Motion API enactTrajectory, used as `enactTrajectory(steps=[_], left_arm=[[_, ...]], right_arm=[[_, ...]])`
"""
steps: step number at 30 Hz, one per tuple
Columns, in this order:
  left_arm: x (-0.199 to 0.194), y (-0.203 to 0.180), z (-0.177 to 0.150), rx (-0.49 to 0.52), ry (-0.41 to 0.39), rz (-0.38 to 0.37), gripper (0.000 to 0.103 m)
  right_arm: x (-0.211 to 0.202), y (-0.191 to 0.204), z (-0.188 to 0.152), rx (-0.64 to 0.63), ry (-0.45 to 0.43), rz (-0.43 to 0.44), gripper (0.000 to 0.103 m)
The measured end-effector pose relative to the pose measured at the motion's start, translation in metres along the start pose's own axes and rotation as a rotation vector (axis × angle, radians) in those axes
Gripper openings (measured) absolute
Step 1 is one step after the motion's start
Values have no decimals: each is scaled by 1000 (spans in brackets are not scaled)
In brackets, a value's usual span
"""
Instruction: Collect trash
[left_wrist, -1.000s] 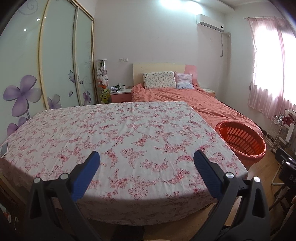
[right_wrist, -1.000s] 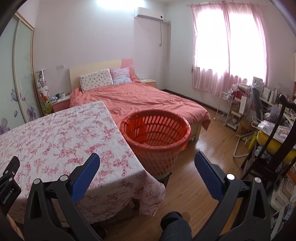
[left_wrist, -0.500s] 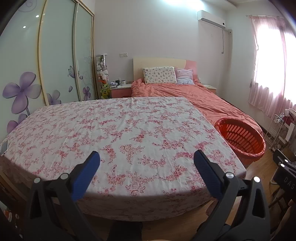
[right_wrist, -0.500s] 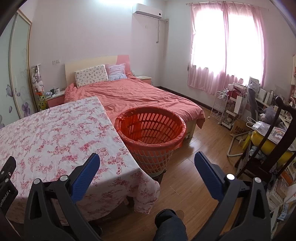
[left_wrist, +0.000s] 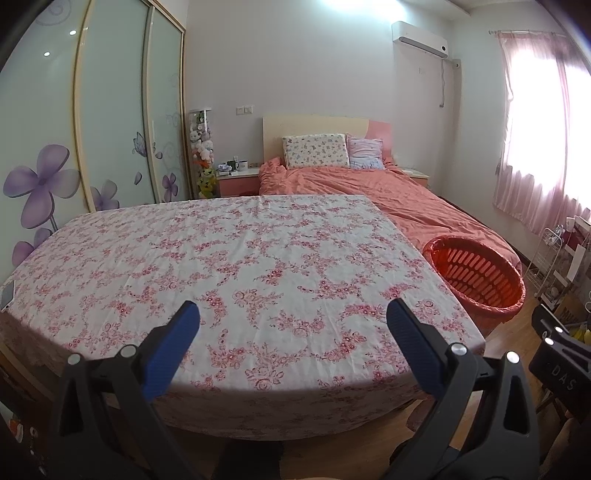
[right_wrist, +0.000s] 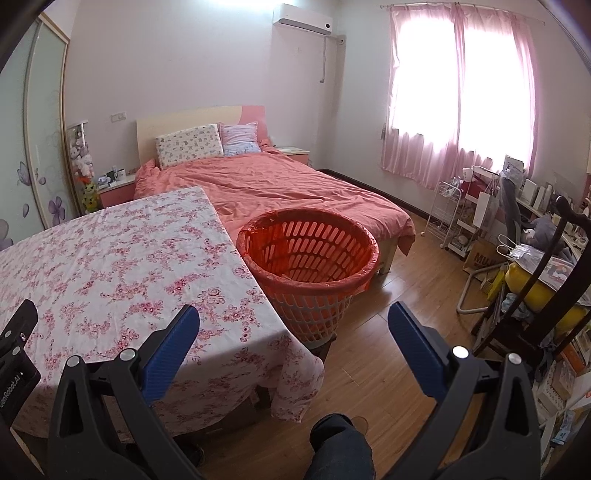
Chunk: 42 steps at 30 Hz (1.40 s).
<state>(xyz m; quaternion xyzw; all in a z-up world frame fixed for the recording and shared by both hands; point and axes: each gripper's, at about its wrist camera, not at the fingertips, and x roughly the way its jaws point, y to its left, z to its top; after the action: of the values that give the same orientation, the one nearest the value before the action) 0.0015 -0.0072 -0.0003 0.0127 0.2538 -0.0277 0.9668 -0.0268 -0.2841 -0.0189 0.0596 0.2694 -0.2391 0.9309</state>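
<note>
An orange slatted basket (right_wrist: 310, 258) lined with a red bag stands on the floor at the right end of the table; it also shows in the left wrist view (left_wrist: 476, 277). The table (left_wrist: 258, 258) carries a white cloth with pink flowers, and no trash shows on it. My left gripper (left_wrist: 291, 321) is open and empty above the table's near edge. My right gripper (right_wrist: 293, 325) is open and empty, near the table's right corner, in front of the basket.
A bed with a salmon cover (right_wrist: 288, 184) stands behind the table and basket. A wardrobe with flower-printed doors (left_wrist: 92, 129) lines the left wall. A wire cart (right_wrist: 450, 214), a chair and a cluttered desk (right_wrist: 535, 258) fill the right side. A small flat object (left_wrist: 7, 293) lies on the table's left edge.
Both grippers have pulled back and risen a little, so the table and basket look farther away and lower. Both stay open and empty.
</note>
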Motion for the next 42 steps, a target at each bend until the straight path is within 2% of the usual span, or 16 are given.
enactTrajectory(steps=[42], left_arm=[[-3,-2,5,-4,-11,4,99]], right_arm=[[0,2,4,3,-6,8,101]])
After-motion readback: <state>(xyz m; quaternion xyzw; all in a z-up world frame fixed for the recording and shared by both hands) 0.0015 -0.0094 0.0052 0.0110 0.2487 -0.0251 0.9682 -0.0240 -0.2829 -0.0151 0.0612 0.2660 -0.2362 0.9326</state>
